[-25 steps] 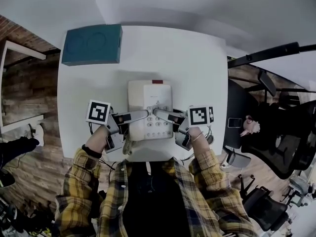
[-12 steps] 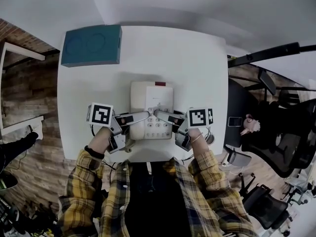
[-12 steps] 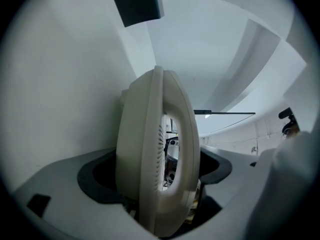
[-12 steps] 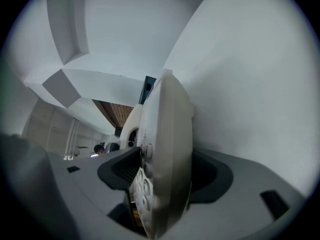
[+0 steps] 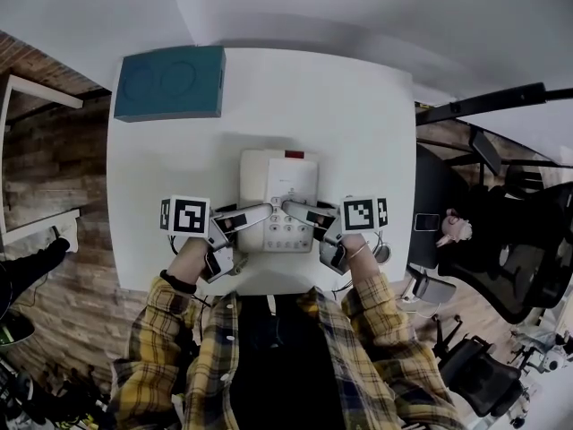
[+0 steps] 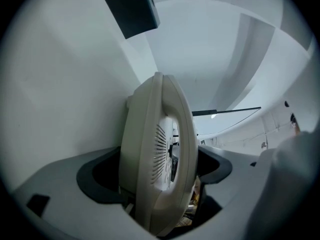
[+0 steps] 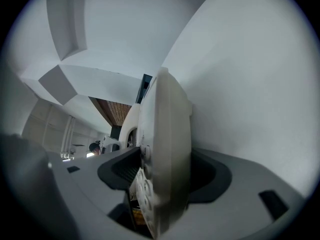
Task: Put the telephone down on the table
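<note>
Your left gripper (image 5: 256, 213) and right gripper (image 5: 294, 210) each clamp an edge of the telephone (image 5: 277, 186). If you let go unevenly, it could tip near the table's (image 5: 358, 133) front edge.

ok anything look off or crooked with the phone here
Nothing stands out. The telephone is square to the table and looks intact, clamped on its left side by the left gripper and on its right by the right gripper. The teal box sits apart at the far left corner.
</note>
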